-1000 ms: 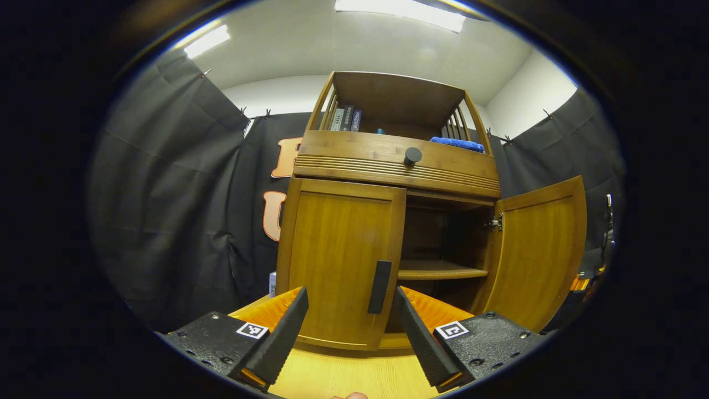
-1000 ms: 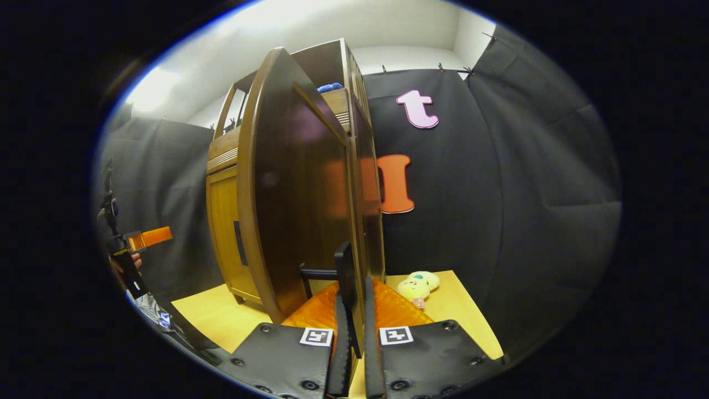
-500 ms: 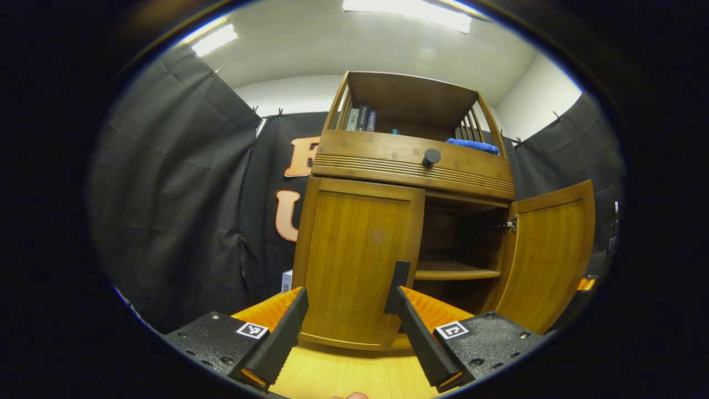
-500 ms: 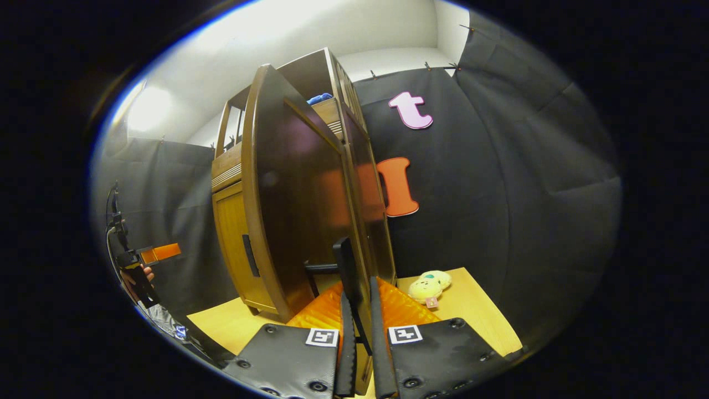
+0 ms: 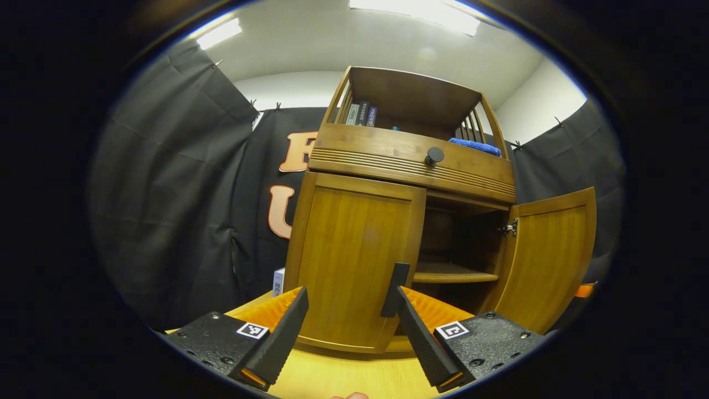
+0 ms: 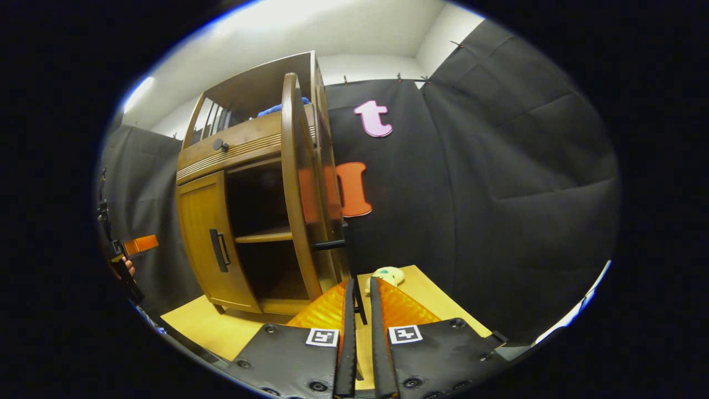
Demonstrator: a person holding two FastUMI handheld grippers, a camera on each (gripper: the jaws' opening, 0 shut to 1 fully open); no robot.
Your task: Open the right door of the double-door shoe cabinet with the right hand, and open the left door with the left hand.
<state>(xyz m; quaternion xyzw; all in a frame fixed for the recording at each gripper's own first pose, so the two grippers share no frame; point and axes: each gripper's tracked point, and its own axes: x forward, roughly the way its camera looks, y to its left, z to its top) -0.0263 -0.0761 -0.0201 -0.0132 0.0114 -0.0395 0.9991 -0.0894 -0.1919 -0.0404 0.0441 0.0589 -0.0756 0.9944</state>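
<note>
Standing open: one right door [image 5: 545,260]; left door [image 5: 354,260] closed.

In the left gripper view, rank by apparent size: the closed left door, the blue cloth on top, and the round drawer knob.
1. Left door, by far the largest.
2. Blue cloth.
3. Drawer knob, smallest.
The door stands nearer the camera, which exaggerates its lead.

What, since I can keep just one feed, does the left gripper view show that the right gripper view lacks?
Left gripper view: books on the top shelf, the right door's hinge. Right gripper view: a plush toy beside the cabinet, the right gripper shut on the right door's handle. Both: the closed left door, drawer knob, blue cloth.
</note>
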